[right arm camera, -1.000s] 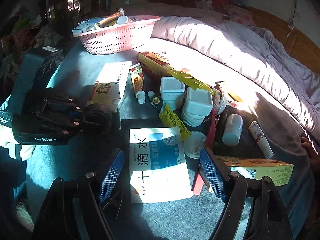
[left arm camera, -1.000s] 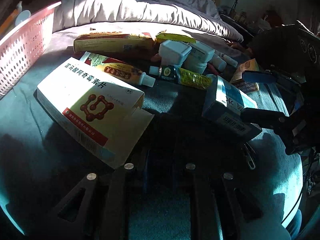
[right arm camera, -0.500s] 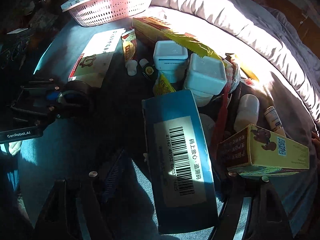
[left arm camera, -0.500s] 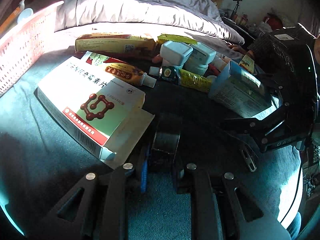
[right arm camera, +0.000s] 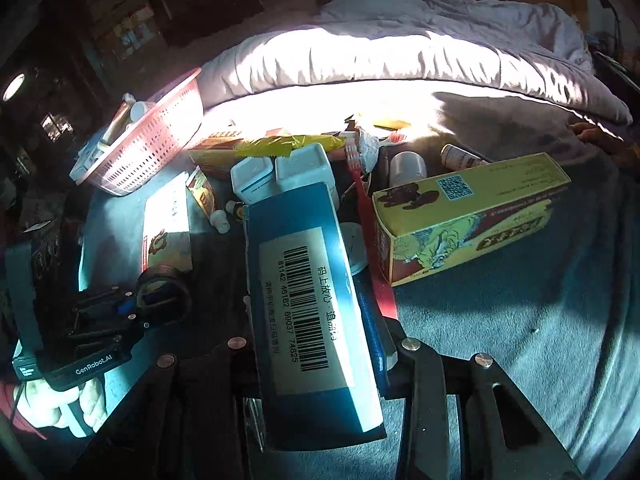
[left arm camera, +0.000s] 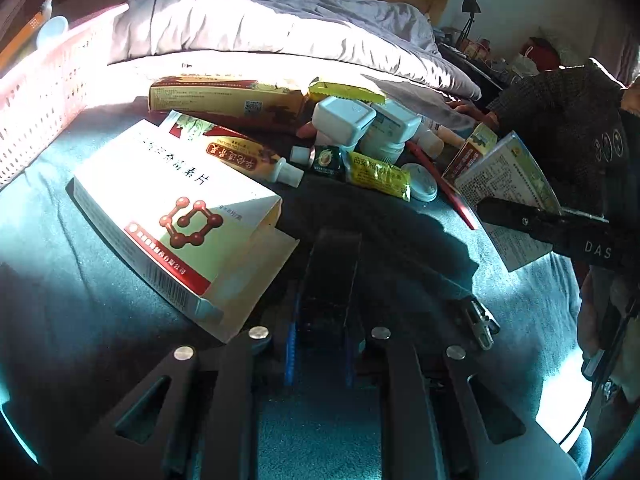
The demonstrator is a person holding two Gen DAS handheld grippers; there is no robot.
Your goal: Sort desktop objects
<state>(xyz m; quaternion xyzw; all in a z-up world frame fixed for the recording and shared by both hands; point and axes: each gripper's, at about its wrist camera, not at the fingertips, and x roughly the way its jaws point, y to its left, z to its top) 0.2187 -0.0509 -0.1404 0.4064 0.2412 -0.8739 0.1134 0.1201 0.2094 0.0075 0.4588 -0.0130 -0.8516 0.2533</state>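
A blue box is being clamped at centre frame by the right gripper, whose jaws are closing on it, barcode side up. The left gripper is being kept shut, empty, low in its view. A pink basket is sitting upper left.

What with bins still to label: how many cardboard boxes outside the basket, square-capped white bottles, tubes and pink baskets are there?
Cardboard boxes: 4 (white box, long yellow-red box, yellow box, blue box)
Square-capped white bottles: 2
Tubes: 2 (red-yellow tube, green-yellow tube)
Pink basket: 1
Total: 9
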